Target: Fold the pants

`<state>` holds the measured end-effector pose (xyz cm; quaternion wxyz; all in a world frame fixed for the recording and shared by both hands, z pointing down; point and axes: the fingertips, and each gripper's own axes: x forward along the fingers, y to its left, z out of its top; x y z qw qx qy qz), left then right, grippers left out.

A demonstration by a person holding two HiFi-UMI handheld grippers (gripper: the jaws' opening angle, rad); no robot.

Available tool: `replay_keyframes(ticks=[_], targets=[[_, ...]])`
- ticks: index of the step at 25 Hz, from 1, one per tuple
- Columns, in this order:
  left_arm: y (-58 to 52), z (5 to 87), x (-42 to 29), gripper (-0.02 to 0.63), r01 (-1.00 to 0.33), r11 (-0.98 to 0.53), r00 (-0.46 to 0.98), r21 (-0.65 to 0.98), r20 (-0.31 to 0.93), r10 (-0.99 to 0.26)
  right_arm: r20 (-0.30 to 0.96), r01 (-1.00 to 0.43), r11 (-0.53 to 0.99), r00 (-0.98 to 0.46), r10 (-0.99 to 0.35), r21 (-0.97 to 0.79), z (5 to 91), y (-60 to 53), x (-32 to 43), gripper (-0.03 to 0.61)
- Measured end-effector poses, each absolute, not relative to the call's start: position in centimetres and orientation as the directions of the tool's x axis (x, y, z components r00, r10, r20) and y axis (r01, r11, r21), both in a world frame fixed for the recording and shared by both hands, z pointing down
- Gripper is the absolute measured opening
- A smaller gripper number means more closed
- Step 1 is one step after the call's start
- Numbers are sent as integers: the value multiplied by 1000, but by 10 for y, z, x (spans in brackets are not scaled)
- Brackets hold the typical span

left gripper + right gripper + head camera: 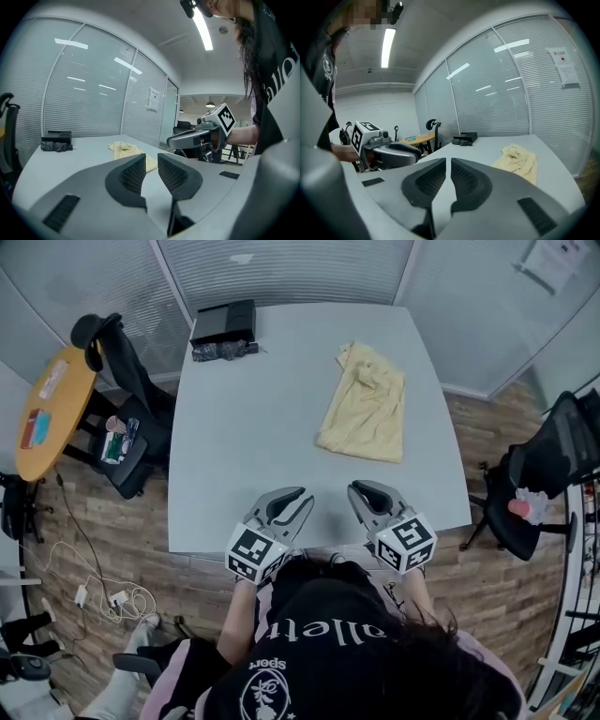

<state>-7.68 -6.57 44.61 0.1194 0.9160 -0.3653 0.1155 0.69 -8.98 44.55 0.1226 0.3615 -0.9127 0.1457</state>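
The pale yellow pants point(364, 404) lie folded lengthwise in a rumpled strip on the far right part of the grey table point(253, 437). They also show in the left gripper view point(126, 151) and the right gripper view point(518, 160). Both grippers hover side by side over the near table edge, well short of the pants. My left gripper point(292, 502) point(151, 160) is open by a narrow gap, with nothing between its jaws. My right gripper point(361, 493) point(448, 164) has its jaws almost together and holds nothing.
A black box point(225, 321) and a dark bundle point(223, 352) sit at the table's far left corner. Office chairs stand to the left point(127, 399) and right point(544, 474). A round wooden table point(52, 409) is further left, and glass walls with blinds enclose the room.
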Motion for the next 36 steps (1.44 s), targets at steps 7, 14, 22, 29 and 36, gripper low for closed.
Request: replay_keyframes(ticks=[7, 14, 22, 29, 36], targets=[[-59, 439, -64, 95, -732, -670, 672, 127, 294, -679, 319, -644, 750, -750, -579, -152, 440, -86, 12, 37], [-54, 436, -61, 94, -754, -645, 648, 125, 296, -701, 317, -607, 781, -777, -544, -146, 439, -82, 11, 31], [-55, 438, -62, 54, -762, -636, 638, 120, 305, -707, 322, -588, 796, -788, -524, -143, 443, -83, 7, 31], [-55, 440, -64, 52, -760, -638, 641, 125, 313, -701, 331, -583, 799, -790, -517, -144, 445, -83, 3, 31], [-58, 446, -66, 52, -758, -640, 642, 127, 323, -695, 338, -586, 797, -787, -517, -146, 450, -85, 1, 31]])
